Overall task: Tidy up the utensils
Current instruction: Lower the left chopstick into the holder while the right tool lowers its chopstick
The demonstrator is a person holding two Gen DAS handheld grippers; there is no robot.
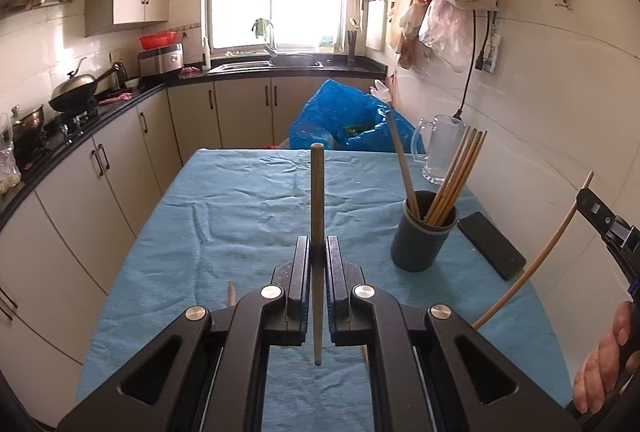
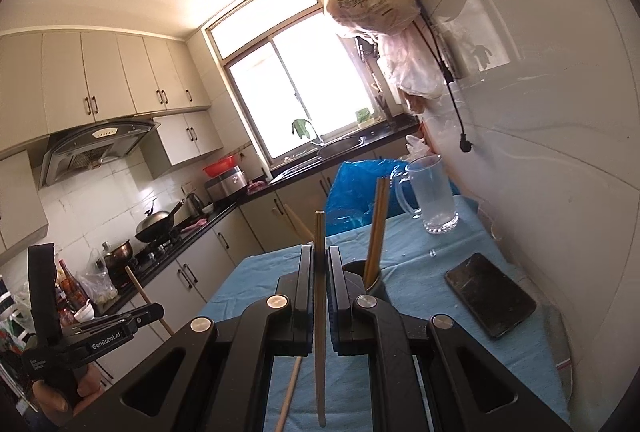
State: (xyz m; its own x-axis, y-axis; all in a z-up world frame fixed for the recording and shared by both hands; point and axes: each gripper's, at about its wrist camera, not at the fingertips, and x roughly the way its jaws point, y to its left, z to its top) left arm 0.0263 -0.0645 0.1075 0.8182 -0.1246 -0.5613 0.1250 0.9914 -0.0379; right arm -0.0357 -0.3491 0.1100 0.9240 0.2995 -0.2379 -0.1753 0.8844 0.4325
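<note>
Both grippers clamp a chopstick above the blue cloth (image 1: 224, 208).

Left gripper (image 1: 318, 272) grips an upright chopstick (image 1: 317, 192); right gripper (image 2: 319, 280) pinches another stick (image 2: 319, 352) over the holder (image 1: 424, 240); the holder stands on the cloth, sticks (image 1: 456, 176) leaning inside; phone (image 1: 492, 244) just beside it; jug (image 1: 440, 148) behind.

1. The desk (image 1: 240, 224) wears a wrinkled blue cloth (image 1: 208, 272) over its whole top.
2. A dark round holder (image 1: 422, 244) stands on the cloth toward the wall side, with chopsticks (image 1: 456, 176) leaning out of it.
3. A black phone (image 1: 491, 245) lies flat just beside the holder.
4. A clear glass jug (image 1: 440, 148) stands at the far corner.
5. A loose chopstick (image 1: 231, 293) lies on the near cloth.
</note>
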